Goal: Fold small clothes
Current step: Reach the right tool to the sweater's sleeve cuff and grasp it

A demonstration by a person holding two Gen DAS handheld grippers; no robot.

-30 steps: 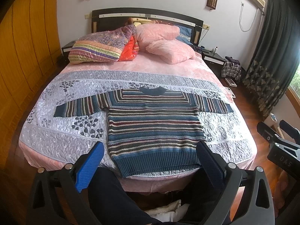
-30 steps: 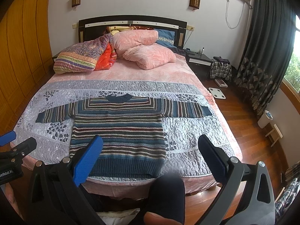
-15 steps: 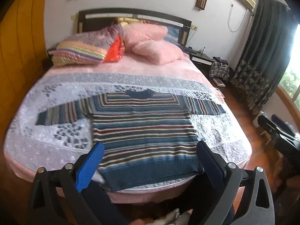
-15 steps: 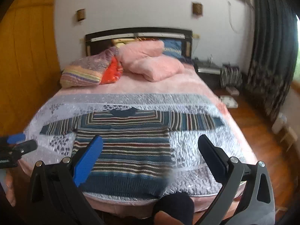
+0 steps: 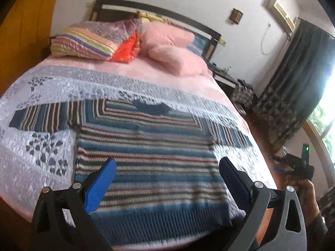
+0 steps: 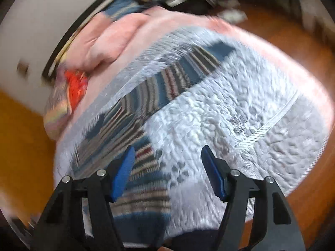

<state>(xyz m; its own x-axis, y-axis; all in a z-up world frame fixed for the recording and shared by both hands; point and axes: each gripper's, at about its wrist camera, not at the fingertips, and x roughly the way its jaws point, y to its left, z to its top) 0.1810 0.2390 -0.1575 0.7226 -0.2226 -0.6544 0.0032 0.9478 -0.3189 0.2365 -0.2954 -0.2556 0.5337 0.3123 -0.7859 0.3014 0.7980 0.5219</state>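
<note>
A striped knit sweater (image 5: 146,146) in blue, red and cream lies flat on the quilted bedspread (image 5: 41,152), sleeves spread wide, hem at the near bed edge. My left gripper (image 5: 166,171) hovers open above the sweater's lower half, nothing between its blue pads. The right wrist view is blurred and tilted: my right gripper (image 6: 166,156) stands open over the quilt beside the sweater's (image 6: 146,96) right side, its left pad over the striped edge. In the left wrist view the right gripper (image 5: 297,167) shows at the far right, off the bed, held by a hand.
Pillows (image 5: 173,52) and a striped cushion (image 5: 88,41) are piled at the headboard. A nightstand (image 5: 226,79) and dark curtains (image 5: 293,83) stand right of the bed, over wooden floor (image 6: 282,33). An orange wardrobe wall (image 5: 25,41) runs along the left.
Both grippers have moved in closer over the bed and tilted. The right one has swung down toward the sweater's right side, its jaws somewhat narrower than before. The sweater has not moved.
</note>
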